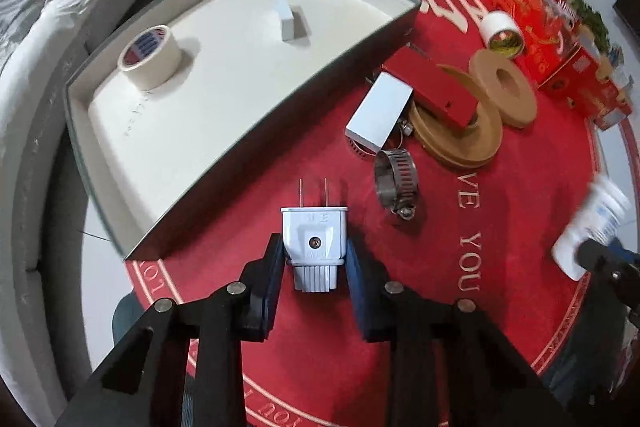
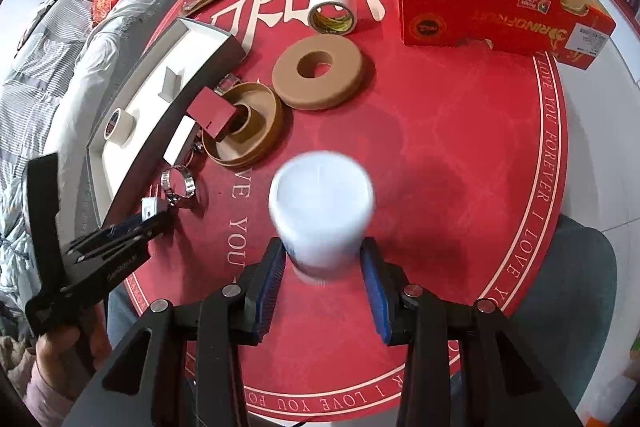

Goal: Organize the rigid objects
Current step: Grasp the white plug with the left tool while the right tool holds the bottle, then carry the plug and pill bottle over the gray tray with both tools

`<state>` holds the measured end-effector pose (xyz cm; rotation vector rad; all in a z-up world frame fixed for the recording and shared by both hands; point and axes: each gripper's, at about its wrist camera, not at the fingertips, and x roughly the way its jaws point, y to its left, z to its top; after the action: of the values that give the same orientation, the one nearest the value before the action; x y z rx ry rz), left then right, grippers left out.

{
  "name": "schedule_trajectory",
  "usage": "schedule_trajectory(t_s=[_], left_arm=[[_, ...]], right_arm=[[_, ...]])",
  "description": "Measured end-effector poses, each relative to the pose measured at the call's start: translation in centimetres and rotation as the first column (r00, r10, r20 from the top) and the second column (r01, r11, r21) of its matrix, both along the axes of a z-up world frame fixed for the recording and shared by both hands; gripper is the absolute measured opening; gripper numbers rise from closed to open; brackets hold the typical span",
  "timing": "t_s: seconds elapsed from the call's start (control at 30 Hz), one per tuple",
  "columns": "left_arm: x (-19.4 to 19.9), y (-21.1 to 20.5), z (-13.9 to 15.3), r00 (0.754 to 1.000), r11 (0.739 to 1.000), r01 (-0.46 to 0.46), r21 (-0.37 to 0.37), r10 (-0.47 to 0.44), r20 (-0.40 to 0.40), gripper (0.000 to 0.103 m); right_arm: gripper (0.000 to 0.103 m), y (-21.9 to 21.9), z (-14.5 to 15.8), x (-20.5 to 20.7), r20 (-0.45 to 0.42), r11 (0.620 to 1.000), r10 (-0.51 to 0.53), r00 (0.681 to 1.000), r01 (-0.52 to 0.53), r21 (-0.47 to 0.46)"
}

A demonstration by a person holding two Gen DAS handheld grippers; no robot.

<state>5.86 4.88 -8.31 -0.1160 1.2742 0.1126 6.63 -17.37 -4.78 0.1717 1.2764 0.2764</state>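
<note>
A white two-pin plug (image 1: 314, 227) lies on the red round mat, and my left gripper (image 1: 315, 242) is shut on its sides, pins pointing away from me. Just beyond it stands the grey tray (image 1: 240, 131) with a white lining; it holds a roll of masking tape (image 1: 150, 57) and a small white block (image 1: 290, 21). My right gripper (image 2: 323, 247) is shut on a white cylindrical bottle (image 2: 320, 203), blurred, held above the mat. From the right wrist view, the left gripper (image 2: 154, 217) with the plug (image 2: 149, 206) shows at the tray's near corner.
Right of the plug are a metal hose clamp (image 1: 396, 183), a white box (image 1: 380, 115), a red box (image 1: 432, 87) leaning on a brown lid (image 1: 460, 143), and a brown ring (image 1: 504, 93). Farther back: a tape roll (image 2: 332, 9) and a red carton (image 2: 480, 7). A person's hand (image 2: 52, 351) holds the left tool.
</note>
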Motion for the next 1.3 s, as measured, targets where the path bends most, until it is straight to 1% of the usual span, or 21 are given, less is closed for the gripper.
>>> schedule_trajectory(t_s=[0.1,0.2,0.27,0.33,0.4,0.47,0.5,0.57,0.63,0.7,0.73,0.77,0.8,0.87,0.97,1.0,1.07,1.17,1.23,1.27,1.3], left_arm=[[-1.0,0.7,1.6,0.999,1.000,-0.022,-0.003,0.023,0.040,0.033],[-1.2,1.1,3.2,0.996,0.999,-0.035,-0.022,0.037,0.077,0.033],[-1.1,1.0,3.9,0.995,1.000,-0.026,-0.003,0.026,0.096,0.033],[-1.2,1.1,4.0,0.995,1.000,-0.022,0.009,0.021,0.096,0.033],[-1.5,1.4,3.5,0.996,1.000,-0.029,-0.011,0.029,0.082,0.033],[-1.4,1.4,3.1,0.997,0.999,-0.035,-0.026,0.037,0.071,0.033],[-1.4,1.3,2.9,0.997,0.999,-0.034,-0.028,0.035,0.065,0.033],[-1.6,1.1,2.4,0.998,0.999,-0.029,-0.027,0.030,0.056,0.033],[-1.6,1.0,2.0,0.998,0.999,-0.026,-0.031,0.027,0.049,0.033],[-1.7,0.9,2.1,0.999,0.999,-0.024,-0.035,0.025,0.048,0.033],[-1.7,0.9,2.1,0.999,0.999,-0.022,-0.033,0.024,0.048,0.033],[-1.7,0.8,2.2,0.999,0.999,-0.021,-0.029,0.022,0.048,0.033],[-1.7,0.8,2.4,0.999,1.000,-0.021,-0.021,0.022,0.049,0.033],[-1.8,0.9,3.0,0.998,1.000,-0.030,-0.006,0.031,0.060,0.033],[-1.6,1.5,4.3,0.994,0.998,-0.060,-0.006,0.060,0.088,0.033],[-1.4,1.9,5.4,0.991,0.997,-0.078,-0.003,0.078,0.110,0.033],[-1.1,2.5,7.1,0.984,0.995,-0.101,-0.005,0.101,0.149,0.033],[-0.5,3.9,10.6,0.964,0.990,-0.144,-0.010,0.142,0.223,0.033],[0.0,5.3,12.9,0.946,0.984,-0.179,-0.015,0.176,0.273,0.033],[0.4,6.0,14.1,0.934,0.980,-0.199,-0.018,0.195,0.300,0.033],[0.7,6.5,14.8,0.927,0.977,-0.213,-0.017,0.207,0.313,0.033]], right_arm=[[0.039,0.4,0.5,0.1,0.018,1.000,0.015,1.000,-0.015,-0.004],[0.038,0.8,1.4,0.1,0.060,1.000,0.029,0.998,-0.029,-0.009],[0.037,1.1,1.6,0.3,0.068,0.999,0.041,0.997,-0.040,-0.008],[0.037,1.7,1.2,0.7,0.050,0.997,0.073,0.996,-0.072,-0.016],[0.047,1.9,0.2,1.2,0.013,0.996,0.086,0.996,-0.086,-0.017],[0.073,1.8,-0.9,1.1,-0.018,0.995,0.095,0.995,-0.095,-0.024],[0.074,1.8,-1.5,0.7,-0.034,0.993,0.114,0.993,-0.115,-0.037],[0.074,2.1,-2.4,-0.3,-0.051,0.983,0.155,0.987,-0.160,-0.091],[0.074,2.4,-3.6,-1.0,-0.091,0.968,0.191,0.977,-0.203,-0.149],[0.070,2.5,-4.8,-1.3,-0.135,0.965,0.196,0.971,-0.215,-0.150],[0.049,2.6,-4.7,-1.4,-0.118,0.961,0.194,0.974,-0.213,-0.177],[0.041,2.9,-4.6,-1.5,-0.111,0.954,0.199,0.974,-0.218,-0.203],[0.041,3.0,-4.5,-1.5,-0.109,0.949,0.203,0.973,-0.223,-0.222],[0.041,3.0,-4.1,-1.3,-0.102,0.959,0.195,0.975,-0.211,-0.189],[0.041,3.0,-2.1,-0.9,-0.028,0.967,0.185,0.982,-0.187,-0.176],[0.041,3.0,-1.3,-0.7,-0.005,0.970,0.182,0.983,-0.181,-0.164],[0.041,3.3,1.1,0.3,0.053,0.979,0.173,0.983,-0.166,-0.118],[0.041,4.5,5.1,2.0,0.144,0.986,0.166,0.976,-0.160,-0.053],[0.041,5.8,8.3,3.3,0.209,0.986,0.168,0.963,-0.167,-0.020],[0.041,6.6,9.4,3.9,0.232,0.985,0.169,0.958,-0.172,-0.006],[0.041,7.3,10.5,4.6,0.250,0.984,0.172,0.953,-0.180,0.008]])
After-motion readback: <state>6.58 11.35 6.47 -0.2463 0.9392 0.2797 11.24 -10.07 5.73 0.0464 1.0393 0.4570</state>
